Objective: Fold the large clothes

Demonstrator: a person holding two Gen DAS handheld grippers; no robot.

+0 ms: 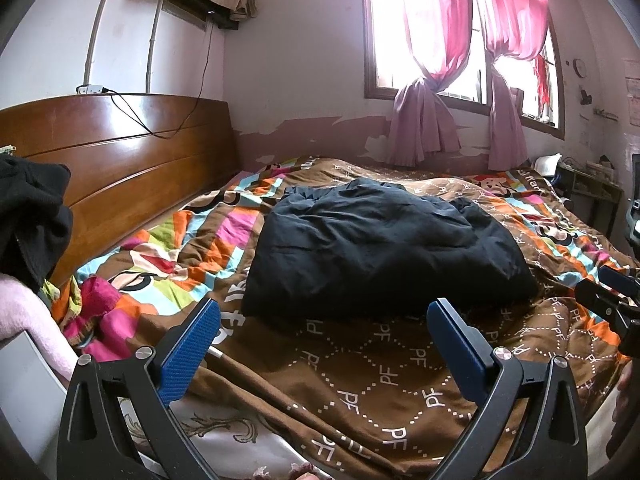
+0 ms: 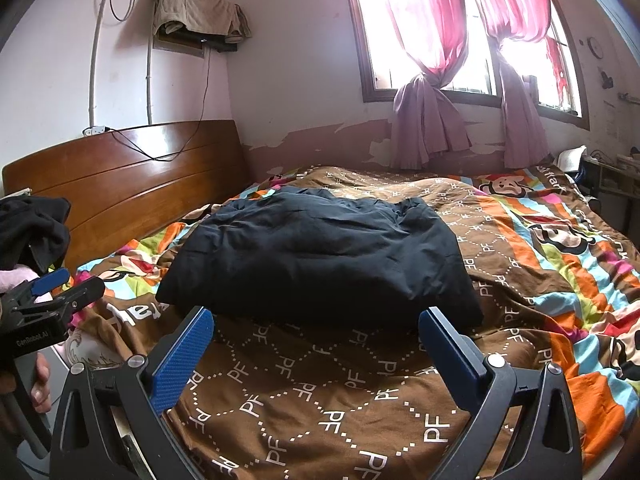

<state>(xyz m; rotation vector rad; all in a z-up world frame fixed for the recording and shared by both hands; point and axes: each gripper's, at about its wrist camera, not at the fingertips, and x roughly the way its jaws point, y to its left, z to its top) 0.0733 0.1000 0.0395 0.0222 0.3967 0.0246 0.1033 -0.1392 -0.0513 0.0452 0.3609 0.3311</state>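
A large dark navy padded garment (image 1: 384,248) (image 2: 320,260) lies folded into a thick rectangle in the middle of the bed. My left gripper (image 1: 326,312) hovers open just short of its near edge, blue pads wide apart and holding nothing. My right gripper (image 2: 316,322) is likewise open in front of the garment's near edge, empty. Each gripper shows in the other's view: the right gripper (image 1: 612,292) at the right border, the left gripper (image 2: 60,292) at the left with a hand on its handle.
The bed has a brown and striped patterned duvet (image 2: 360,392) and a wooden headboard (image 1: 112,152) at the left. A heap of black clothing (image 1: 32,212) and something pink (image 1: 24,320) sit at the left. Pink curtains (image 2: 432,80) hang at the far window.
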